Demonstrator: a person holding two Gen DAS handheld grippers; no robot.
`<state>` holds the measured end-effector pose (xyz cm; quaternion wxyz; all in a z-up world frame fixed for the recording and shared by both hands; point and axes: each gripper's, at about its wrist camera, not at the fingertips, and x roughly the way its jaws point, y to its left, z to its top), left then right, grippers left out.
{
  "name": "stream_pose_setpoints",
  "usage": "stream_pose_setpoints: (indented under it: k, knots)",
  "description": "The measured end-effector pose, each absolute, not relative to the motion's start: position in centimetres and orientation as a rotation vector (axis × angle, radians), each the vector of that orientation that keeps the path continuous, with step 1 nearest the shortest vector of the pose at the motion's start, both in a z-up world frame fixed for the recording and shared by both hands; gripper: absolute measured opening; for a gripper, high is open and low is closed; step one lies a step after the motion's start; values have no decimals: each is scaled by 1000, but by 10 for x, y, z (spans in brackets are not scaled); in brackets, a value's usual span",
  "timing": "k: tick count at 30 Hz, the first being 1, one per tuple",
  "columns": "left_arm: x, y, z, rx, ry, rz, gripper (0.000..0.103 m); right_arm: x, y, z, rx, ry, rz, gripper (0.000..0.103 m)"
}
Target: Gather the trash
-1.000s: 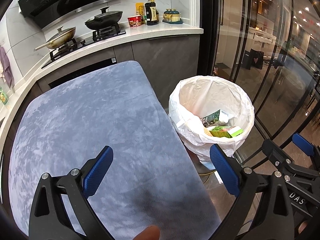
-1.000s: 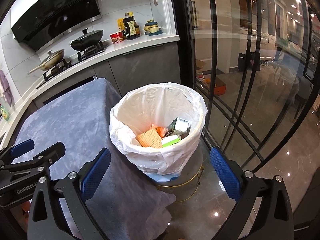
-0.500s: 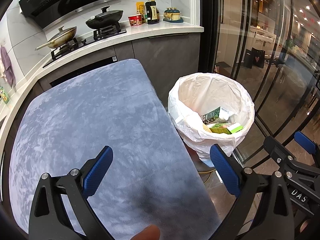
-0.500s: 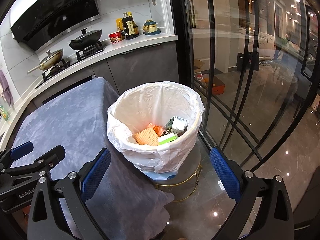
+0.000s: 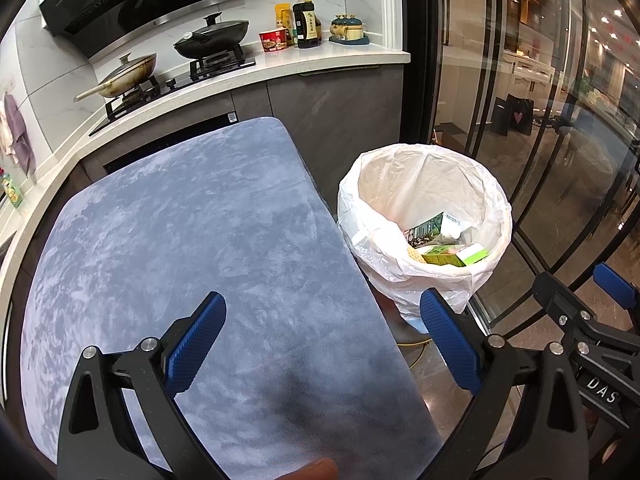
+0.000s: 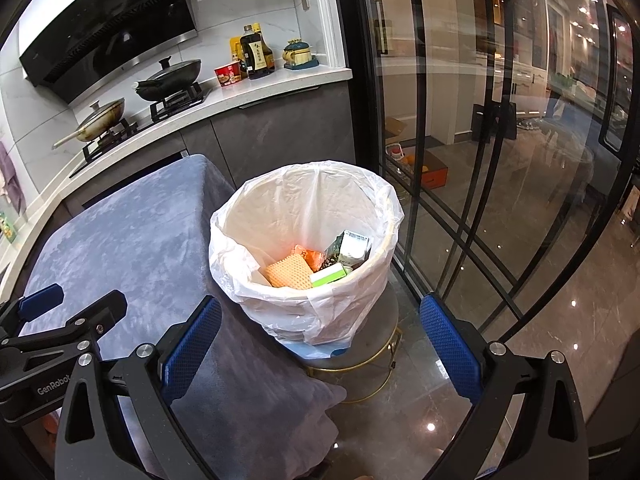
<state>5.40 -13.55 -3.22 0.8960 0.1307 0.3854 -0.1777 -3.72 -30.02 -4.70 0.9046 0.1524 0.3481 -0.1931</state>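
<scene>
Trash (image 6: pixel 316 266): crumpled cartons in round plastic-lined bin (image 6: pixel 280 304)

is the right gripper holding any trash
No, the right gripper has its jaws spread wide with nothing between them, above the trash bin.

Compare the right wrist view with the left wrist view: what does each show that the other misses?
Only the right wrist view shows the orange mesh sponge in the bin, the gold-framed stool under it, and the orange box behind the glass. Only the left wrist view shows the black bag with a heart. Both show the lined trash bin, the green carton, the grey-blue cloth, and both grippers open: left gripper, right gripper.
</scene>
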Motion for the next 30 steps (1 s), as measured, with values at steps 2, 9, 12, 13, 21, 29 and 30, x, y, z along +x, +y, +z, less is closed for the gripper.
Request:
stream_pose_setpoints:
  k: [2, 9, 12, 13, 21, 29, 30]
  knots:
    - [54, -136, -32, 272, 800, -370, 93, -38, -300, -48, 313, 721, -400, 96]
    - [55, -136, -34, 271, 806, -354, 93, -39, -303, -49, 314, 724, -402, 96]
    - [55, -137, -34, 276, 804, -354, 93, -39, -303, -49, 316, 724, -401, 96]
    - [55, -137, -34, 276, 806, -356, 93, -39, -303, -49, 316, 725, -400, 96]
    - [54, -138, -34, 283, 804, -362, 93, -39, -303, -51, 315, 731, -401, 96]
    - [55, -137, -34, 285, 806, -360, 93, -37, -302, -55, 310, 737, -391, 96]
    - [55, -137, -34, 285, 806, -356, 93, -36, -302, -55, 308, 739, -390, 96]
